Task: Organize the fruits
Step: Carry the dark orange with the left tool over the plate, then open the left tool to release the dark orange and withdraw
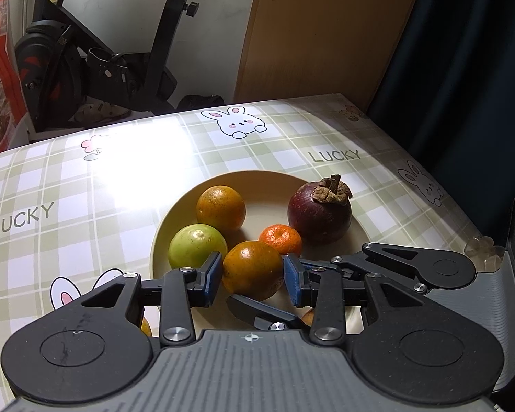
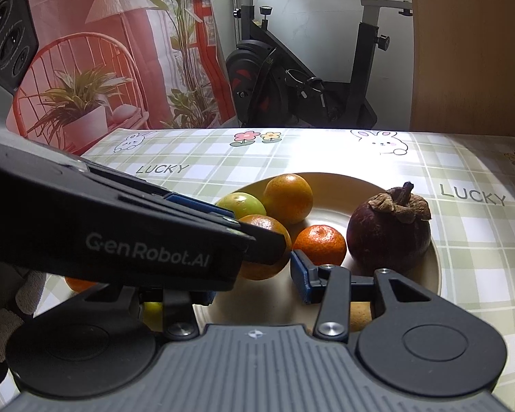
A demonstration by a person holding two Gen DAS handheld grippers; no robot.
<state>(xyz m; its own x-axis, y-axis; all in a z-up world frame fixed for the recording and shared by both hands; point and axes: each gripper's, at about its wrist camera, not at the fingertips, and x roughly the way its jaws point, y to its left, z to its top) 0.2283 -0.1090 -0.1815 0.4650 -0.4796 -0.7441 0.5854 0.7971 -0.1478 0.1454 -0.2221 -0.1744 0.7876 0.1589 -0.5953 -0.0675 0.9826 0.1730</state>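
A cream plate sits on the checked tablecloth. It holds an orange, a green fruit, a small mandarin and a dark purple mangosteen. At the plate's near edge my left gripper is shut on a second orange, one blue pad on each side. In the right wrist view its fingers cross in front of that orange. My right gripper is open just behind it and holds nothing. Its left pad is hidden behind the left gripper.
Loose fruit lies off the plate near the grippers: an orange, a yellow-green fruit and a brownish one. An exercise bike and a wooden cabinet stand beyond the table's far edge. A dark curtain hangs at the right.
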